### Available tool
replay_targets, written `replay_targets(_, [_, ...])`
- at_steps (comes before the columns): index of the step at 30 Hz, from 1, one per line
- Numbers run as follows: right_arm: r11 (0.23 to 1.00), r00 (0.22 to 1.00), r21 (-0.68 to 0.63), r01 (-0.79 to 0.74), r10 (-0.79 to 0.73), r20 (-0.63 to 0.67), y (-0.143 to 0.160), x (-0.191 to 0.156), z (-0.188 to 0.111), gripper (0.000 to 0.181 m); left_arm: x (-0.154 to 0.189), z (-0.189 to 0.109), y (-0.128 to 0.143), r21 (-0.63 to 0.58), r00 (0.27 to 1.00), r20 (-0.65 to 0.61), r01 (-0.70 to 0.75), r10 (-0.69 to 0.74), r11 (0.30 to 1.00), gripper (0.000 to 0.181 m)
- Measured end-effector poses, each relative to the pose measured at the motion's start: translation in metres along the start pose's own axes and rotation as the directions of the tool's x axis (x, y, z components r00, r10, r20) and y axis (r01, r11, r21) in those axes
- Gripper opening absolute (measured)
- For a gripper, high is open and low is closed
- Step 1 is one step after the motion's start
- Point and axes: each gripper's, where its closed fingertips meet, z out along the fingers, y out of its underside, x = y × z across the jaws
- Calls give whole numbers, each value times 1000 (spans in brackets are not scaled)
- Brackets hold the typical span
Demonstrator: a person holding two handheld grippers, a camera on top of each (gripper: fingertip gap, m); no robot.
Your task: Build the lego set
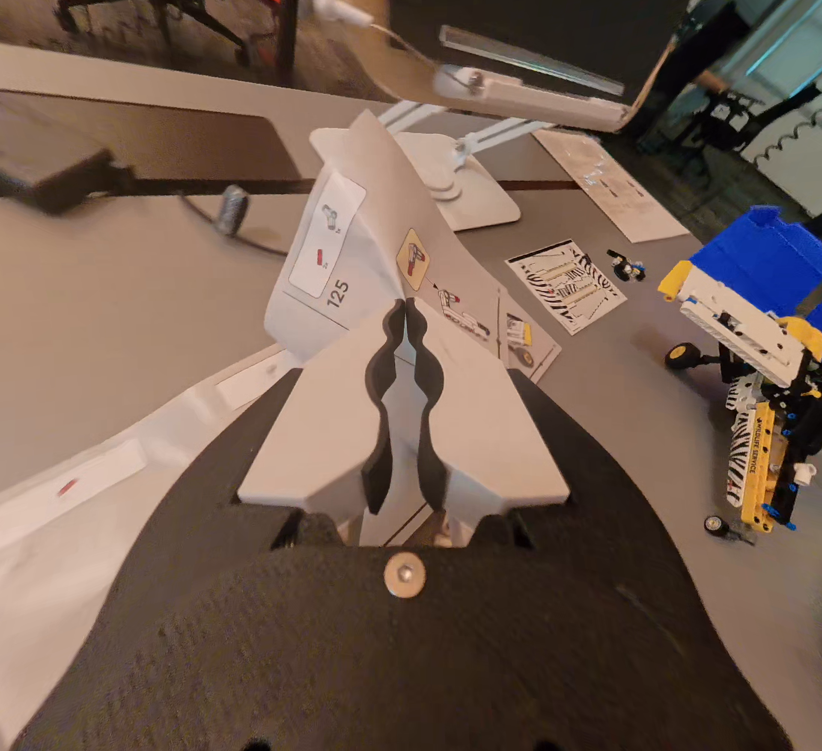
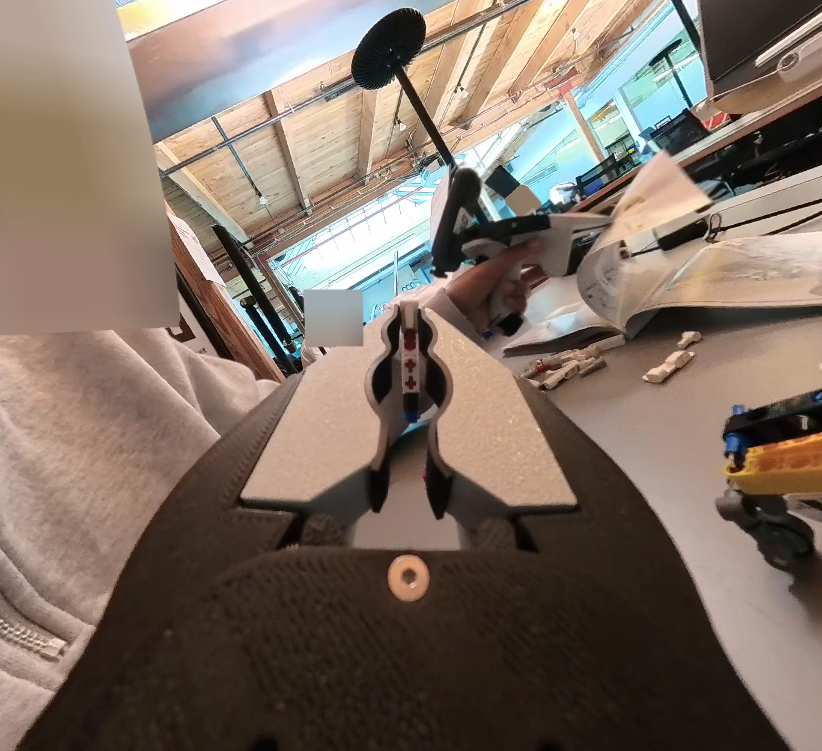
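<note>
Left gripper (image 1: 404, 307) pinched on lifted instruction-booklet page (image 1: 356, 214); risk of tearing if pulled. Right gripper (image 2: 410, 320) clamped on white beam with red pins (image 2: 409, 363), raised off tabletop (image 2: 645, 440); slip possible. Model (image 1: 751, 378) at right edge.

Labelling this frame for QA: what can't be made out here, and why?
- Left wrist view: the lifted instruction booklet page hides the table behind it; the left claw covers the lower page.
- Left wrist view: the lego vehicle and blue bin are cut off by the right edge.
- Right wrist view: the white lego beam in the right claw is partly hidden by the fingers.
- Right wrist view: loose white pieces are too small and blurred to identify.
</note>
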Motion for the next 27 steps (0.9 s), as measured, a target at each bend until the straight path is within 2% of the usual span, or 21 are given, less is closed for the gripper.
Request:
replay_targets(5, [1000,1000,-3,6,-6,-4,1,0,1,6,-39,-35,13,9,995,31,97,-97,995,3])
replay_targets(9, [1000,1000,-10,8,-9,-9,2,1,2,6,-58,-61,12,66,978,-26,208,-206,976,27])
replay_targets(13, [1000,1000,-22,19,-19,-23,4,3,4,5,-62,-84,9,148,935,-182,332,-304,932,39])
replay_targets(18, [998,998,-45,33,-35,-46,7,8,9,5,-57,-114,-6,205,819,-416,508,-395,837,54])
replay_targets(23, [998,997,-59,28,-32,-69,9,13,13,5,-76,-133,-15,329,897,-322,407,-304,852,53])
replay_targets(25, [998,996,-58,29,-33,-82,8,15,14,5,-72,-137,-21,376,927,-290,340,-240,862,52])
replay_targets(27, [997,994,-66,44,-50,-100,9,17,16,5,-65,-133,-19,373,952,-248,263,-177,890,51])
